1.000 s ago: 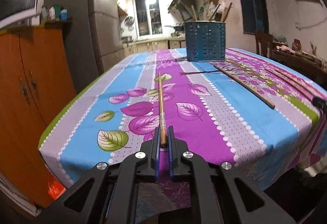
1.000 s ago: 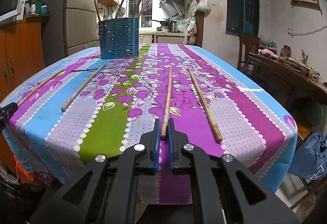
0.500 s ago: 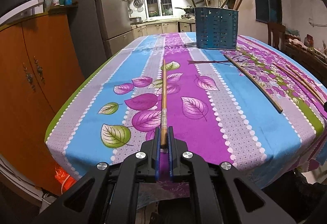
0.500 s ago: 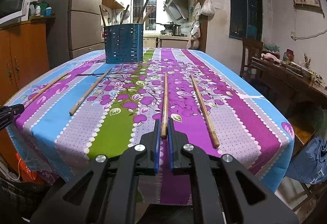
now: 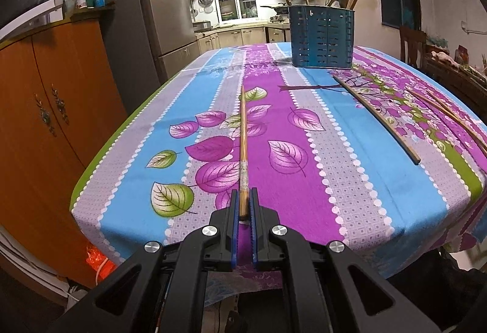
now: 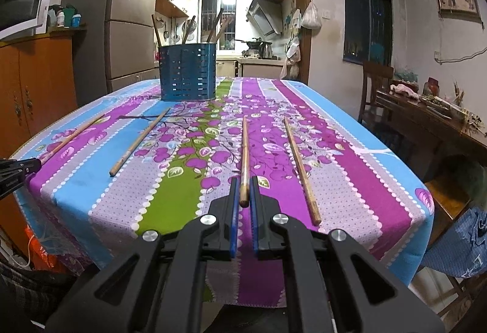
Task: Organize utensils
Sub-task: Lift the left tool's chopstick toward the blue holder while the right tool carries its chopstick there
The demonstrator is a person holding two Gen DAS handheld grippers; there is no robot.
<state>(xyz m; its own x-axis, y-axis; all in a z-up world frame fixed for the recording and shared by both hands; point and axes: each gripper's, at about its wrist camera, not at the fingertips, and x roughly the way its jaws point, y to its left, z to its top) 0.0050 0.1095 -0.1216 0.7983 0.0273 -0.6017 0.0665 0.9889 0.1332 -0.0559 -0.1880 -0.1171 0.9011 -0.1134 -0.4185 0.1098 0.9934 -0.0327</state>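
Two chopsticks are pinched at the table's near edge: the left gripper (image 5: 243,205) clamps the left chopstick (image 5: 243,132), the right gripper (image 6: 242,196) the middle chopstick (image 6: 244,156). Both cameras have tipped downward (lifting seems imminent); the blue holder (image 6: 188,74) waits at the far edge.
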